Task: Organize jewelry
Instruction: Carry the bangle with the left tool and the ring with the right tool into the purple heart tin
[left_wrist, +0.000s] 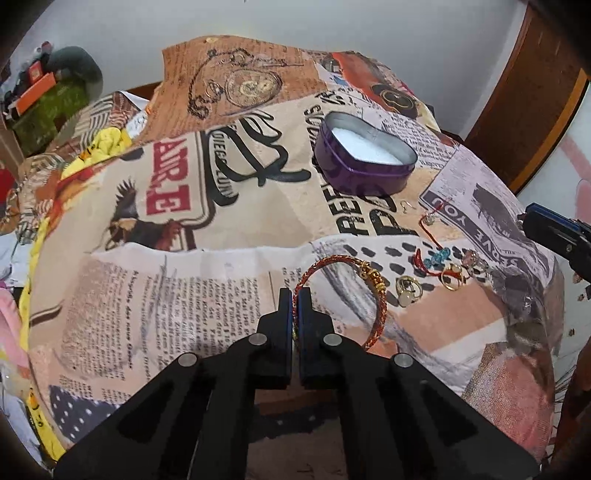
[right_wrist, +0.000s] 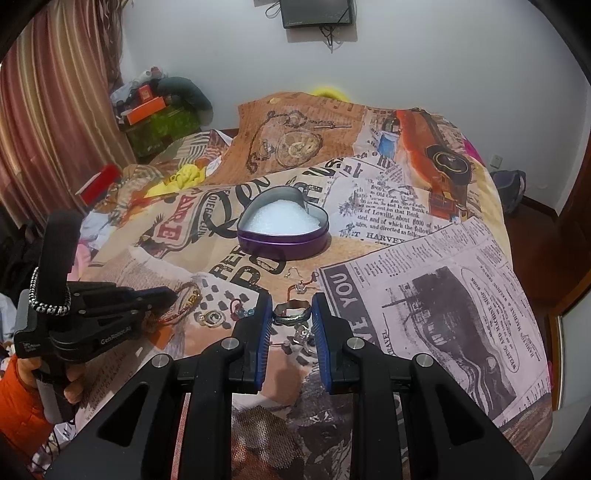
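Now, left gripper: jaws closed tight on the red-and-gold bangle, nipping its band at the left side; the rest of the loop lies to the right on the cloth.
Right gripper: jaws a little apart, pads pressed on a dull metal ring that bridges the gap between them.
Tin: purple, heart-shaped, open, white padding inside; it sits on the cloth beyond the jewelry, apart from both grippers.
Loose pieces: gold rings, blue beads on a red cord and a small hook earring lie scattered between the bangle and the tin's near side.
Hidden: the bangle's near arc runs under the left gripper's fingers; something shiny lies under the held ring, too small to name.
Cut off: in the left view only the right gripper's tip shows at the right edge.
Hard to tell: whether the bangle's far side touches the cloth or is lifted.
Person: a hand and an orange sleeve at the left gripper's handle.
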